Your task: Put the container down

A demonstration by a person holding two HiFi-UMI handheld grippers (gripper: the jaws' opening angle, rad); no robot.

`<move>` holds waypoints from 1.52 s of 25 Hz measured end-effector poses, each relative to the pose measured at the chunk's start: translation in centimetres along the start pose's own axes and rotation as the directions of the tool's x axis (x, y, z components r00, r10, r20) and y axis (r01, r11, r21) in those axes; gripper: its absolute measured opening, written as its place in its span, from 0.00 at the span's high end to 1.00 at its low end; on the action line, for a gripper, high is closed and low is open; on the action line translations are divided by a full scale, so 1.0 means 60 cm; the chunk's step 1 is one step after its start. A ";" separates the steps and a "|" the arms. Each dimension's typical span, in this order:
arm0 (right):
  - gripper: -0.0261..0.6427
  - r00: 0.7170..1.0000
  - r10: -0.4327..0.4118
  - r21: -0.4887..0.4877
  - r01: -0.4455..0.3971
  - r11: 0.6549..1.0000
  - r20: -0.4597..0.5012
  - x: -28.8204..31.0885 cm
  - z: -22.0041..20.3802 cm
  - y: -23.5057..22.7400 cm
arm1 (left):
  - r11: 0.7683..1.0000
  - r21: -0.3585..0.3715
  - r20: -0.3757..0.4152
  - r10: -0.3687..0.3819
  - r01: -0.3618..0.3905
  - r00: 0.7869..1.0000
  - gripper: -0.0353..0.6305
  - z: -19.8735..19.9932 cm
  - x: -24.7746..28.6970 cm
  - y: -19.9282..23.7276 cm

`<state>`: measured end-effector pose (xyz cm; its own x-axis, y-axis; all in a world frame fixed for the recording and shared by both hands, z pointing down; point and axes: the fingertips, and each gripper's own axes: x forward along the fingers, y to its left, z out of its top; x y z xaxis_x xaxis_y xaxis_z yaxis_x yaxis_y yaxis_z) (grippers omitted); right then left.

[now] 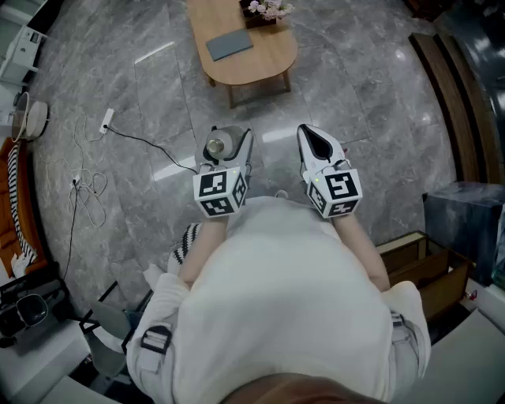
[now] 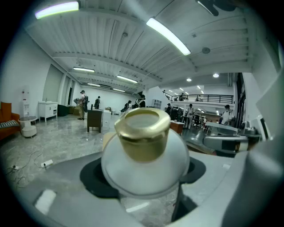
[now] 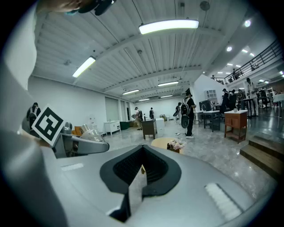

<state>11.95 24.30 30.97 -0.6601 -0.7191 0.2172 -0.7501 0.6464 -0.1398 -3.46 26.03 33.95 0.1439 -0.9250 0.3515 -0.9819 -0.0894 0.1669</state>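
Note:
My left gripper [image 1: 225,158] is shut on the container [image 1: 216,147], a clear rounded jar with a gold lid. Both are held in the air in front of the person's chest, above the marble floor. In the left gripper view the container [image 2: 145,165] stands upright between the two jaws, and its gold lid [image 2: 142,133] fills the middle. My right gripper [image 1: 319,147] hangs level beside it, shut with nothing in it. In the right gripper view its dark pads [image 3: 156,167] meet, and the left gripper [image 3: 71,142] with the jar shows at the left.
An oval wooden table [image 1: 264,59] stands ahead, bearing a grey pad [image 1: 230,44] and a flower box [image 1: 267,10]. Cables and a power strip [image 1: 106,120] lie on the floor to the left. An open wooden crate [image 1: 422,264] and a dark bin [image 1: 465,221] stand at the right.

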 end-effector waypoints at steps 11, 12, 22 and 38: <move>0.97 1.000 -0.005 -0.003 0.006 1.000 0.006 -0.018 -0.004 0.011 | 1.000 -0.003 0.008 0.008 -0.008 1.000 0.42 -0.003 -0.017 0.003; 0.97 1.000 -0.005 -0.006 0.005 1.000 0.007 -0.020 -0.004 0.013 | 1.000 -0.002 0.009 0.009 -0.008 1.000 0.42 -0.004 -0.020 0.002; 0.96 1.000 0.004 0.018 -0.004 1.000 0.013 -0.020 -0.006 0.014 | 1.000 -0.016 -0.001 0.004 -0.004 1.000 0.42 -0.015 -0.020 -0.010; 0.96 1.000 0.000 0.021 0.000 1.000 0.004 0.098 0.018 -0.064 | 0.999 -0.020 -0.018 -0.026 0.026 0.999 0.42 0.021 0.131 0.026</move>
<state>10.93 17.32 31.74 -0.6603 -0.7200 0.2137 -0.7507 0.6408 -0.1605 -4.00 18.18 35.81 0.1718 -0.9154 0.3640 -0.9753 -0.1058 0.1941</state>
